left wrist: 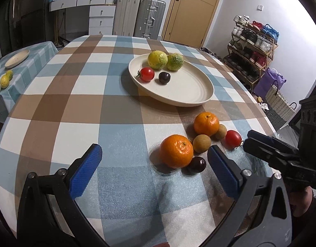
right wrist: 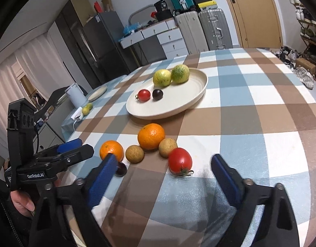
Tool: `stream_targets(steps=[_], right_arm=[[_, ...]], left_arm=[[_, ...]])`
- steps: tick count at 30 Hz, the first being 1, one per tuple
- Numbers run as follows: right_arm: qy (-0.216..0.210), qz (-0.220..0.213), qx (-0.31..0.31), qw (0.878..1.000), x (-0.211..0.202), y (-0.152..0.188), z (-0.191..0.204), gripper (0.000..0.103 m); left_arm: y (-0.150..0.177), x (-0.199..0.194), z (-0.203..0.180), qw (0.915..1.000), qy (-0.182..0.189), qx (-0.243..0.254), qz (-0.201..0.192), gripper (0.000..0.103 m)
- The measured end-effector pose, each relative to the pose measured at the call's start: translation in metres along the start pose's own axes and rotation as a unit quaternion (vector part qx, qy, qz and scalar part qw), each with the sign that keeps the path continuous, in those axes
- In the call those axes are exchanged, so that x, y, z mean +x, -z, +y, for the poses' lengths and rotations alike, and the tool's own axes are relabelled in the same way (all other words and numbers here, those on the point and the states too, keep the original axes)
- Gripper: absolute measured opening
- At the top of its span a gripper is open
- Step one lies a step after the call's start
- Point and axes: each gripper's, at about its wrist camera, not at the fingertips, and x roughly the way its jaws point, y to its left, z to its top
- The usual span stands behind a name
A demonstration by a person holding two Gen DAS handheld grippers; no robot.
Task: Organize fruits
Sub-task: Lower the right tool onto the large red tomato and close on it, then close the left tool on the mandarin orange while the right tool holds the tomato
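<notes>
Matt cream plate (left wrist: 199,94); woven checked tablecloth (left wrist: 75,107); glossy tomato (right wrist: 180,160); dimpled orange (left wrist: 176,151)

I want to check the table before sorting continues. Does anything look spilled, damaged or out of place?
Nothing is spilled or damaged. The plate holds only four fruits, while six more lie loose on the tablecloth in front of it, including two oranges and a red tomato.

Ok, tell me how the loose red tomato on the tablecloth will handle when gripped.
The tomato looks smooth and glossy, so the pads may slip. It is rounded and free on the tablecloth, so a nudge probably rolls it. Likely soft-skinned: squeeze gently.
</notes>
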Motion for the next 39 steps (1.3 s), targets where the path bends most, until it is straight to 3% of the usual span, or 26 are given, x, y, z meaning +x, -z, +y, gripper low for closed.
stream_targets(steps=[2,4,6,9,14,27,32,39], right_arm=[[0.004,0.011,0.005,1.0,0.005,-0.001,-0.002,0.083],[0.001,0.014,0.011,1.0,0.007,-0.002,-0.005,0.072],[0.001,0.017,0.011,1.0,0.008,-0.003,-0.006,0.071],[0.005,0.031,0.01,0.999,0.014,-0.004,-0.008,0.051],[0.013,0.048,0.027,0.998,0.021,-0.002,-0.016,0.028],[-0.016,0.024,0.049,0.998,0.012,-0.004,-0.024,0.028],[-0.028,0.019,0.044,0.998,0.011,-0.004,-0.022,0.028],[-0.037,0.015,0.05,0.998,0.01,-0.005,-0.024,0.028]], left_arm=[[0.0,0.003,0.001,1.0,0.002,-0.002,0.003,0.102],[-0.001,0.004,0.002,1.0,0.003,-0.001,0.004,0.102],[-0.002,0.005,0.002,1.0,0.008,0.0,0.002,0.102],[-0.004,0.006,0.002,0.9999,0.016,0.001,0.0,0.102],[-0.006,0.014,0.004,0.9994,0.03,-0.005,0.014,0.102],[-0.011,0.03,0.011,0.9959,0.077,-0.022,0.043,0.101],[-0.013,0.038,0.01,0.9925,0.102,-0.025,0.063,0.09],[-0.012,0.047,0.01,0.9877,0.13,-0.024,0.083,0.066]])
